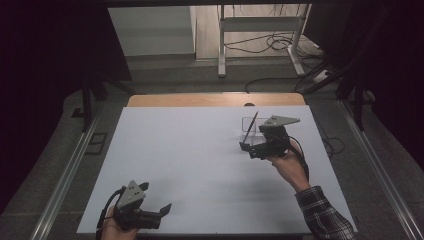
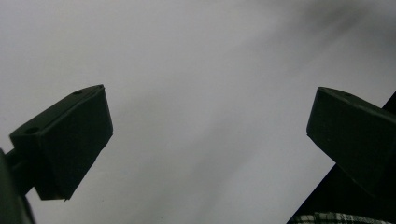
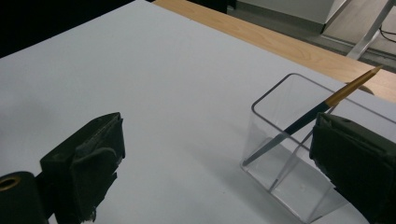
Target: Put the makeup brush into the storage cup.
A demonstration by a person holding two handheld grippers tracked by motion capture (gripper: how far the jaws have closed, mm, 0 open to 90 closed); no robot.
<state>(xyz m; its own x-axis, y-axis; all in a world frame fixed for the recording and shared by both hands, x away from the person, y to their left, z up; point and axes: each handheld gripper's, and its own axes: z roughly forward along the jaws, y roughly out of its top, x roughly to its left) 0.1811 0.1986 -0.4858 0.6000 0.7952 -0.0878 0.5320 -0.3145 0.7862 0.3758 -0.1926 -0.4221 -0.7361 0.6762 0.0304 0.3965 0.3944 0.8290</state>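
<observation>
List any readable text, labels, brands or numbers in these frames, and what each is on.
None readable.
Clear box: no label or print.
Brush leaning in it: dark handle, gold end, no marking legible.
Grey plates on left gripper and right gripper: blank.
White table: no marks.

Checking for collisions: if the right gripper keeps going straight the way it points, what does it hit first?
Probably the clear box holding the brush. It sits just ahead, toward one jaw of the open right gripper; otherwise bare white tabletop. Depth is unclear.
</observation>
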